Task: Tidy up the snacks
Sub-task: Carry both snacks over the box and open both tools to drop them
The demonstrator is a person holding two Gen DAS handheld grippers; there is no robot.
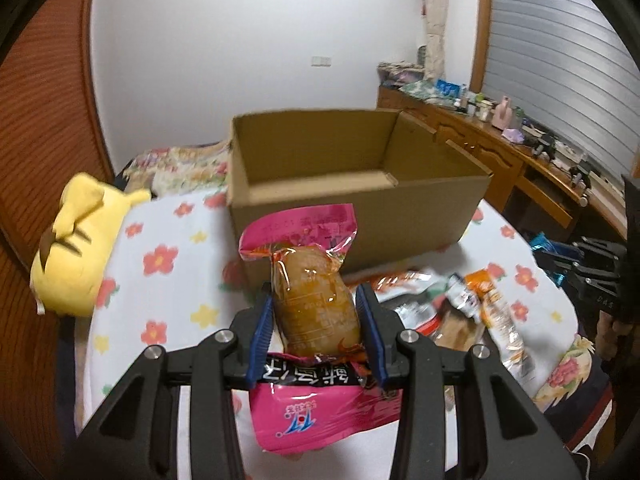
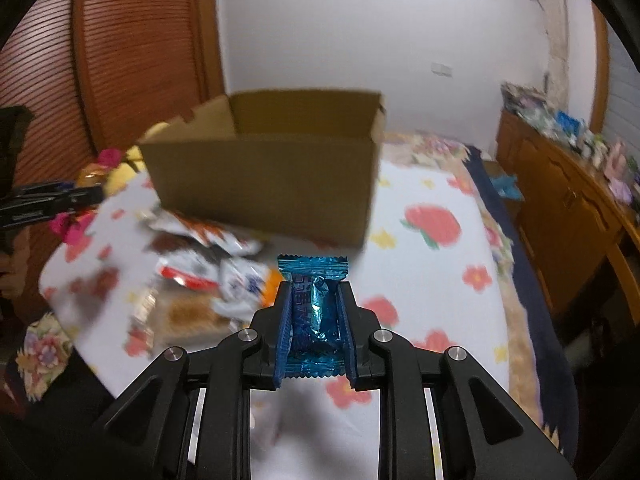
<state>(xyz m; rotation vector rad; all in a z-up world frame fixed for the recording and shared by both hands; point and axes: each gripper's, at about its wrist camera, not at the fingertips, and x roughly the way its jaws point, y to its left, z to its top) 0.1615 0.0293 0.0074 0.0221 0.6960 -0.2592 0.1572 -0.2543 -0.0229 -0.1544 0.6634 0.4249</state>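
My left gripper (image 1: 316,296) is shut on a pink snack packet (image 1: 314,304) with a clear window showing a brown food piece; it hangs above the flowered bed cover. My right gripper (image 2: 314,290) is shut on a small blue foil snack packet (image 2: 314,308), also lifted off the cover. An open, empty-looking cardboard box (image 1: 356,196) stands just beyond both, its front wall (image 2: 264,188) facing the right wrist camera. A pile of loose snack packets (image 1: 472,304) lies in front of the box, seen blurred as a heap (image 2: 208,272) in the right wrist view. The right gripper (image 1: 560,264) shows at the left wrist view's right edge.
A yellow plush toy (image 1: 80,240) lies on the bed at the left. A wooden desk (image 1: 500,148) cluttered with small items runs along the right side. Wooden louvred doors (image 2: 132,40) stand behind the bed. The left gripper's side (image 2: 44,200) shows at the left edge.
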